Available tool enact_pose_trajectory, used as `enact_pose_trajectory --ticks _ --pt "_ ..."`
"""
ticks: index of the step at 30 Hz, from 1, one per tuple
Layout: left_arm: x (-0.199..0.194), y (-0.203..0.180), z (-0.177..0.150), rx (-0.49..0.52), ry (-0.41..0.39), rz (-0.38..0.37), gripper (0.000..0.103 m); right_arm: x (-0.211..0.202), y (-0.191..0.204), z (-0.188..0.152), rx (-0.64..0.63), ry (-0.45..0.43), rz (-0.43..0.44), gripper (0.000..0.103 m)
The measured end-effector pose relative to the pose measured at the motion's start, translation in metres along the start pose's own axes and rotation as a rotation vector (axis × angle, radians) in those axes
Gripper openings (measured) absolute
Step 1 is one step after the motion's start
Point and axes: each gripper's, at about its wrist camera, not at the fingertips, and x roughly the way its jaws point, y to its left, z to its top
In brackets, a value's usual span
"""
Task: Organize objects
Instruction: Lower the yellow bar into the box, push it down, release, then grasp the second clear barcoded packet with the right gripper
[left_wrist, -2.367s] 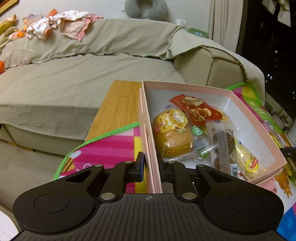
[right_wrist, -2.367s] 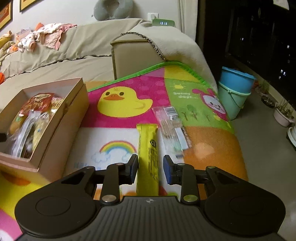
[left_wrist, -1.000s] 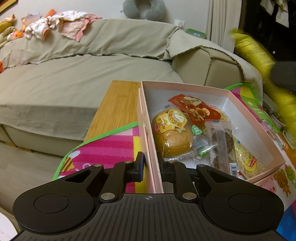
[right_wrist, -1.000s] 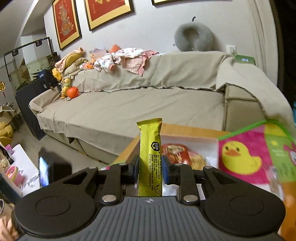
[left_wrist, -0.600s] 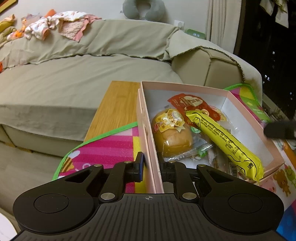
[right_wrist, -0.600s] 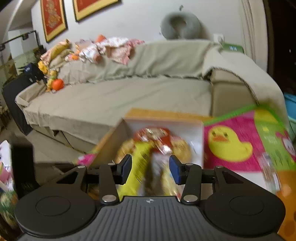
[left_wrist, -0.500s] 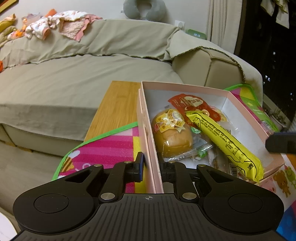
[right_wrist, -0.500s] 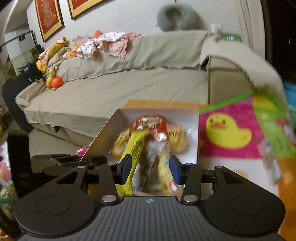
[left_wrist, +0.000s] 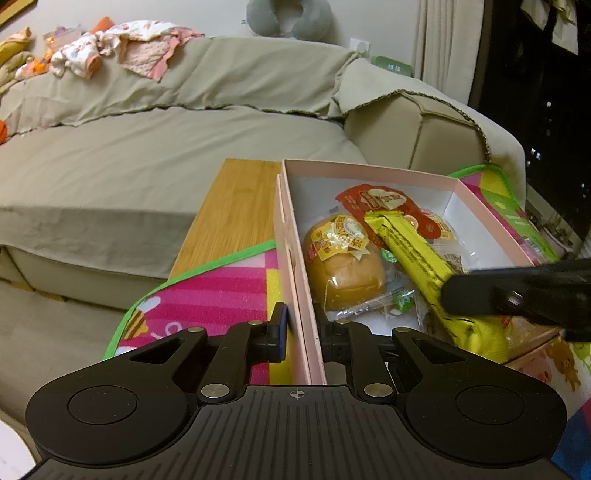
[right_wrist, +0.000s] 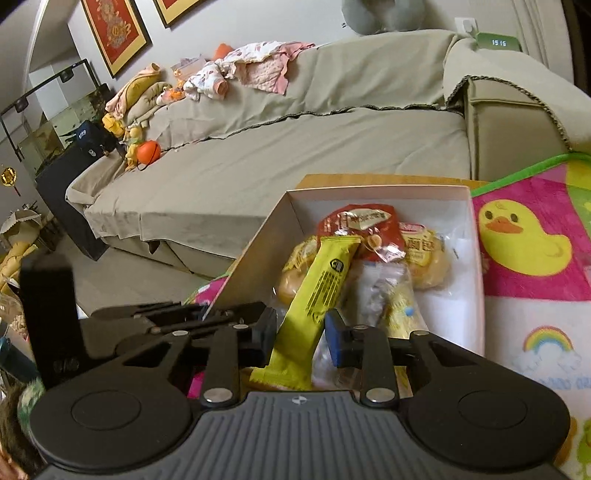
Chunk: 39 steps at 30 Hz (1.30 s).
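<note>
A pink box (left_wrist: 480, 206) of wrapped snacks stands on a colourful mat. My left gripper (left_wrist: 301, 332) is shut on its near left wall (left_wrist: 295, 258). A yellow snack bar (right_wrist: 325, 284) lies slanted across a wrapped bun (left_wrist: 343, 273) and a red packet (right_wrist: 358, 221) inside the box. My right gripper (right_wrist: 299, 332) reaches in from the box's right side, its jaws closing on the bar's near end, with both pads against the wrapper. In the left wrist view the right gripper (left_wrist: 517, 291) shows as a black shape over the bar (left_wrist: 410, 254).
The box sits by a wooden table edge (left_wrist: 236, 206) in front of a beige sofa (left_wrist: 147, 147). The play mat (right_wrist: 528, 258) with a duck picture spreads to the right. Clothes (right_wrist: 251, 62) lie on the sofa back, and the left gripper's body (right_wrist: 122, 332) shows low on the left.
The right gripper carried the yellow bar over the box, opened and let it drop in. It has since sunk lower and its jaws have come together on the bar again. The left gripper stayed put.
</note>
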Motion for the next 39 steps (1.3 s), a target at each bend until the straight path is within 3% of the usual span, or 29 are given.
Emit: enact_pose_trajectory --ticks 6,12,19,21,26,31,36,39 --pt "0.0 0.0 0.0 0.0 0.0 0.0 0.016 0.021 0.003 0.008 -0.01 -0.008 -0.014 0.028" --pt "0.0 -0.001 0.001 -0.001 0.0 -0.005 0.016 0.039 -0.005 0.013 -0.026 -0.004 -0.082 0.024" --pt "0.001 -0.002 0.002 0.001 0.002 -0.005 0.016 0.026 -0.02 0.005 0.042 0.035 0.052 0.029" --pt "0.001 -0.002 0.002 0.002 0.003 -0.003 0.016 0.017 -0.023 0.0 0.047 0.035 0.047 0.03" --pt "0.002 -0.003 0.005 0.016 0.016 0.006 0.015 -0.019 -0.036 -0.009 0.015 -0.056 -0.06 0.043" --pt "0.004 -0.004 0.005 0.026 0.018 0.014 0.015 -0.061 -0.072 -0.013 0.03 -0.158 -0.24 0.059" --pt "0.004 -0.004 0.005 0.027 0.018 0.016 0.015 -0.074 -0.116 -0.03 0.045 -0.123 -0.497 0.068" --pt "0.003 -0.004 0.004 0.028 0.018 0.019 0.015 -0.075 -0.145 -0.041 0.09 -0.088 -0.565 0.071"
